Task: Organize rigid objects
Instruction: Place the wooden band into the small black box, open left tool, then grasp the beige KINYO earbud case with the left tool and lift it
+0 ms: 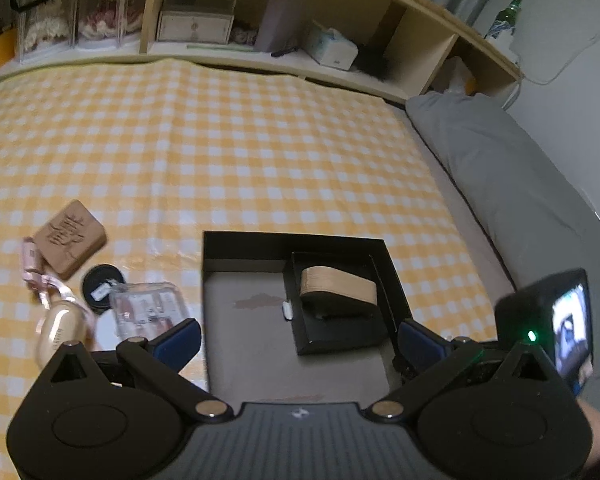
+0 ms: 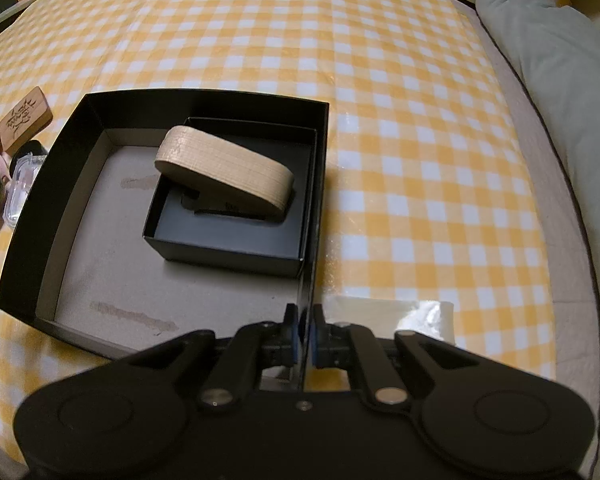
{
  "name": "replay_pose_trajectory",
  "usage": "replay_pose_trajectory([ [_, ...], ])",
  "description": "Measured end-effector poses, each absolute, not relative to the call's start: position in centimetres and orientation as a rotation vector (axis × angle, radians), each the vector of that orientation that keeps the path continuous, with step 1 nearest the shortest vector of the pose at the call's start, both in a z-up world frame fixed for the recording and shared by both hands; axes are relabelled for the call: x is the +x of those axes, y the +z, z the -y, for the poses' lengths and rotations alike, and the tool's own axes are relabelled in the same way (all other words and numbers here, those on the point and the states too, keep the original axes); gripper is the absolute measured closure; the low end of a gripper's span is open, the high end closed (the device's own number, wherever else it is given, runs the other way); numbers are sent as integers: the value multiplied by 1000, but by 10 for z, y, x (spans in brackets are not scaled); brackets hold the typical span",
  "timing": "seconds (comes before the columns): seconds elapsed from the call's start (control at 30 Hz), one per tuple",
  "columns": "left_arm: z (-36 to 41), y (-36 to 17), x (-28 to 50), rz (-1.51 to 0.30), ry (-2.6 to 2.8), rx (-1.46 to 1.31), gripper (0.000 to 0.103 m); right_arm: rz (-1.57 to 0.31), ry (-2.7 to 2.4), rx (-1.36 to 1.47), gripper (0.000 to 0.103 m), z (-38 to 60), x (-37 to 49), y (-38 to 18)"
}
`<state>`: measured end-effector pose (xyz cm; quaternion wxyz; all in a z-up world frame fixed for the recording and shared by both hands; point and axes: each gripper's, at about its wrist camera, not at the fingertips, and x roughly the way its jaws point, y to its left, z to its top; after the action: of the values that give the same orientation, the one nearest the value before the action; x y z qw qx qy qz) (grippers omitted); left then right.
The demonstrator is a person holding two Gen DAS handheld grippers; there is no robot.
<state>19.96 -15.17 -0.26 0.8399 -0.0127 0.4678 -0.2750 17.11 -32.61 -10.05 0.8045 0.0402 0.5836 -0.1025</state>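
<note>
- Risk 1: our right gripper pinches the box wall; a tug could tip the wooden block from its tray.
- Risk 2: our left gripper, spread and empty, could knock the clutter left of the box.

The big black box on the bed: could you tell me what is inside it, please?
Inside the big black box sits a smaller black box holding a tilted wooden block. Whatever lies under the block is hidden.

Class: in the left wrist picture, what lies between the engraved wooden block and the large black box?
A round black tin and a clear plastic case lie on the checked cloth between the wooden block and the black box.
</note>
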Motion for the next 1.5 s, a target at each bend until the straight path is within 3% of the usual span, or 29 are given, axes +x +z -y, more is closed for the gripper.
replay_pose_trajectory([
  [0.67,52,4,193,-727,-567,228,0,-1249,-218,81,97,326,171,-101],
  [1.0,29,-53,225,-832,-528,392,0,-1249,-218,81,96,325,171,-101],
  [1.2,35,-76,248,-899,-412,360,14,-1252,-217,74,96,325,171,-101],
  [1.4,46,-90,269,-957,-344,278,43,-1252,-217,73,96,325,172,-101],
  [1.5,51,-98,275,-997,-344,278,50,-1252,-217,75,96,325,172,-101],
])
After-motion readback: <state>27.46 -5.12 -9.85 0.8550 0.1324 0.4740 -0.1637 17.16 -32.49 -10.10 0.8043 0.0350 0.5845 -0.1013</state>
